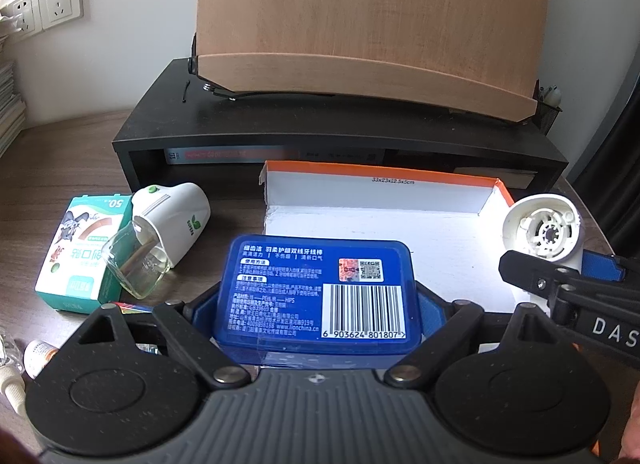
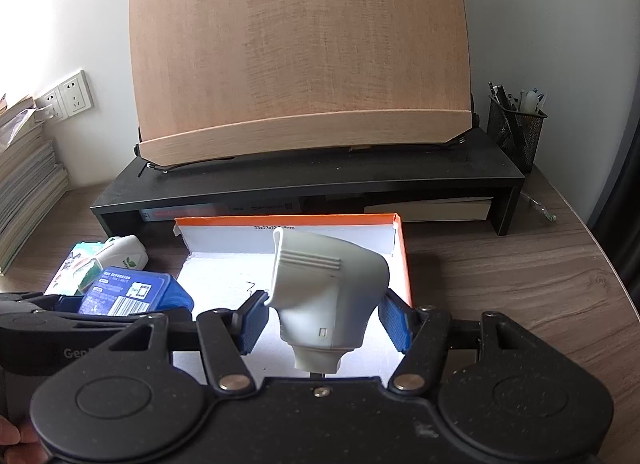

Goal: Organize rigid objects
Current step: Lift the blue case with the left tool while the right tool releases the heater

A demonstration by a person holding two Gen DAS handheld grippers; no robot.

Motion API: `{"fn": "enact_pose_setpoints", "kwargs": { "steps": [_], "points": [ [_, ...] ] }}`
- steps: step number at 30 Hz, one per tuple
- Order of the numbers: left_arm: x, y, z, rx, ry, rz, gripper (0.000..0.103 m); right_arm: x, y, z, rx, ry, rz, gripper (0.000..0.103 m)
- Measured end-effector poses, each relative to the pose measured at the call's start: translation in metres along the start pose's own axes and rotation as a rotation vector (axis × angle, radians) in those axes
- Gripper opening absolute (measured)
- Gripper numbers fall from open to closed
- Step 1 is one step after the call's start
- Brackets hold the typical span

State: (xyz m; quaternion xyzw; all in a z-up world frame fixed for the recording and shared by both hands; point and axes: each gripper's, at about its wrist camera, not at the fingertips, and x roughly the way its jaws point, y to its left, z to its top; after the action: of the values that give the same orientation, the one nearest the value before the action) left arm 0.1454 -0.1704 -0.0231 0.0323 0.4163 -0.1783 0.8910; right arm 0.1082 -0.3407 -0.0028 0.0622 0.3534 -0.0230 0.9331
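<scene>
My left gripper (image 1: 316,304) is shut on a blue dental floss box (image 1: 316,288), held at the front left edge of the orange-rimmed white box lid (image 1: 400,200). The blue box also shows in the right wrist view (image 2: 132,292). My right gripper (image 2: 324,320) is shut on a white plastic device (image 2: 324,292), held above the lid's white floor (image 2: 224,276). The device (image 1: 544,232) appears at the lid's right edge in the left wrist view.
On the desk left of the lid lie a white mosquito-repellent heater with a glass bottle (image 1: 160,232), a green-and-white carton (image 1: 84,248) and small vials (image 1: 36,356). Behind stands a black riser (image 1: 340,136) with a wooden book stand (image 1: 368,24). A mesh pen cup (image 2: 516,124) stands at right.
</scene>
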Motion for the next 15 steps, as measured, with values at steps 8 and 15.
{"fn": "enact_pose_setpoints", "kwargs": {
  "steps": [8, 15],
  "points": [
    [0.0027, 0.001, 0.0045, 0.001, -0.009, 0.005, 0.094, 0.0034, 0.0, 0.0048, -0.002, -0.008, 0.004, 0.073],
    [0.0049, 0.0024, 0.0089, -0.001, -0.025, 0.004, 0.094, 0.0089, 0.0026, 0.0084, -0.011, -0.007, 0.005, 0.073]
  ]
}}
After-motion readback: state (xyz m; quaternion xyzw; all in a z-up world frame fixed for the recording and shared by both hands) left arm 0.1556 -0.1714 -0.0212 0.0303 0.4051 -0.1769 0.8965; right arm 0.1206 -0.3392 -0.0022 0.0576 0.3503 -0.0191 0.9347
